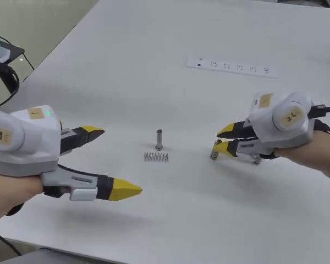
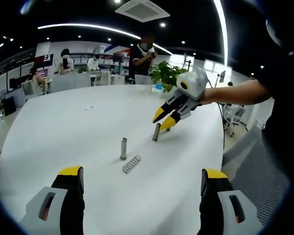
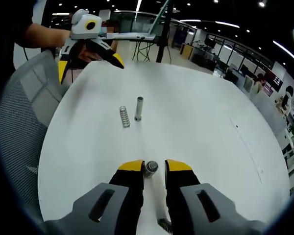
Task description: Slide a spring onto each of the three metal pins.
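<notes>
A bare metal pin [image 1: 159,139] [image 2: 123,148] [image 3: 139,108] stands upright mid-table. A loose spring [image 1: 155,157] [image 2: 131,163] [image 3: 124,116] lies on the table beside it. My left gripper [image 1: 113,160] [image 2: 142,172] [image 3: 90,64] hovers open wide, short of both, with nothing between its jaws. A second pin wearing a spring [image 1: 215,150] [image 2: 157,132] [image 3: 150,169] stands at the tips of my right gripper [image 1: 225,139] [image 2: 164,119] [image 3: 154,165]; its jaws are a narrow gap apart around the pin's top. Another spring-covered pin [image 1: 257,160] [image 3: 164,225] shows beneath the right gripper.
The white table [image 1: 154,82] stretches far and wide around the parts. A white power strip [image 1: 231,66] lies at the far side. A mesh office chair [image 3: 19,127] stands by the table edge. People and desks are in the room behind.
</notes>
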Motion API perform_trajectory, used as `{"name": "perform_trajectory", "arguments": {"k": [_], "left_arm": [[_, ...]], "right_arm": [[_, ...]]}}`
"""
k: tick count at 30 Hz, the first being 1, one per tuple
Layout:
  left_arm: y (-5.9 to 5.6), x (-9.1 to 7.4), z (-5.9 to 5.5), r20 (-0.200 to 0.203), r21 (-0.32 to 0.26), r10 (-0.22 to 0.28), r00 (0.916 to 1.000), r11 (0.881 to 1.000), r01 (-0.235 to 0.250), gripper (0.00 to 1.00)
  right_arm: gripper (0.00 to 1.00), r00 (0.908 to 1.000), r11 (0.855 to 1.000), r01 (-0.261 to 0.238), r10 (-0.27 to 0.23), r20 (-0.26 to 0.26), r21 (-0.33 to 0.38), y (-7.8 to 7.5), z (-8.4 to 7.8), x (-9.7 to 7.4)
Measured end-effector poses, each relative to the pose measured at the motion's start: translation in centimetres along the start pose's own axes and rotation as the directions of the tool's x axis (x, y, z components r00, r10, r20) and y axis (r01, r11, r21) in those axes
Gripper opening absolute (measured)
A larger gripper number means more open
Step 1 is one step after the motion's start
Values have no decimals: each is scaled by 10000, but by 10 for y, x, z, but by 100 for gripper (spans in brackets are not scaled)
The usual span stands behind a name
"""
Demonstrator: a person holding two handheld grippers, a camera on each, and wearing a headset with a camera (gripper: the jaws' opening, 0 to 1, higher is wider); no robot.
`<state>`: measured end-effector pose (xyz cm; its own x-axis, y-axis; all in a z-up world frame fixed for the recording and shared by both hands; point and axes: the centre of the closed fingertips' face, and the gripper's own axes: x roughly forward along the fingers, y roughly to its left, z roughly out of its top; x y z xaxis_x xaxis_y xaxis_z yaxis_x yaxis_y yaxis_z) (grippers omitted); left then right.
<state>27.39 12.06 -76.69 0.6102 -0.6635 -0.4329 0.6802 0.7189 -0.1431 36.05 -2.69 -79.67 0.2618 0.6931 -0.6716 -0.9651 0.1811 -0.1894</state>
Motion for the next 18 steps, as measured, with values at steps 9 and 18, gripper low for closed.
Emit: {"name": "perform_trajectory", "arguments": {"k": [9,18], "left_arm": [[-2,2,5,60,62,-45,10000,10000,44,97],[-3,5,6,32,75,-108,9999,9999,108,97]], "right_arm": [[15,9977,9977,201,-242,633,649,1,4,-12],[19,9818,9829,309,-639,1787,1814,2,20,-34]]}}
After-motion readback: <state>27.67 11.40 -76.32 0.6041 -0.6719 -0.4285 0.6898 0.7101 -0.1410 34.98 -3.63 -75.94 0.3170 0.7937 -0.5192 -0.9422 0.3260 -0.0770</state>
